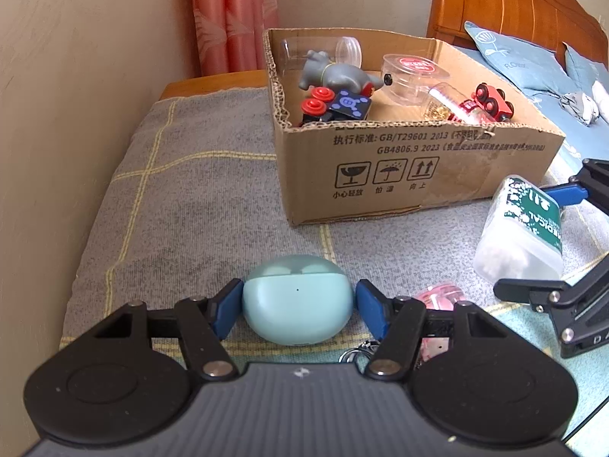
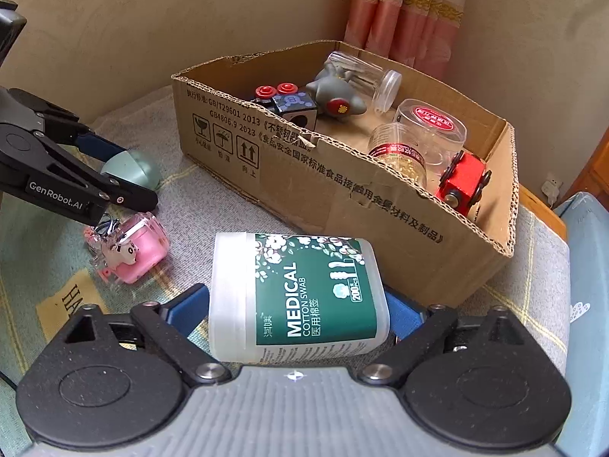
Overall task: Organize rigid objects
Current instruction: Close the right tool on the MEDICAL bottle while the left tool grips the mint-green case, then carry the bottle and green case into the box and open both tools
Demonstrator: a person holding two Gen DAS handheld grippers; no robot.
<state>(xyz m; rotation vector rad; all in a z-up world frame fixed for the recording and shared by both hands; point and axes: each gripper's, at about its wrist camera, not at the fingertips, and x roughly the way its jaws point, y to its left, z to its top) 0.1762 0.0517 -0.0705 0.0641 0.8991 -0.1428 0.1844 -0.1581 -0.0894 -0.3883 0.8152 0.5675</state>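
A pale teal earbud case [image 1: 297, 304] lies on the grey checked blanket, and my left gripper [image 1: 297, 308] is shut on it, its blue pads against both sides. The right wrist view shows the same left gripper [image 2: 131, 173] around the earbud case [image 2: 133, 169]. A white cotton swab box [image 2: 297, 297] with a green label lies tilted on its side between the fingers of my right gripper [image 2: 297, 304], pads against its two ends. In the left wrist view the right gripper [image 1: 536, 242] flanks the cotton swab box [image 1: 521, 236].
An open cardboard box [image 1: 418, 175] stands just behind, holding a grey toy [image 1: 335, 72], clear jars [image 2: 430, 125], a red wooden car [image 2: 462, 182] and a blue cube. A pink keychain toy [image 2: 129, 251] lies between the grippers. Wall to the left, bed to the right.
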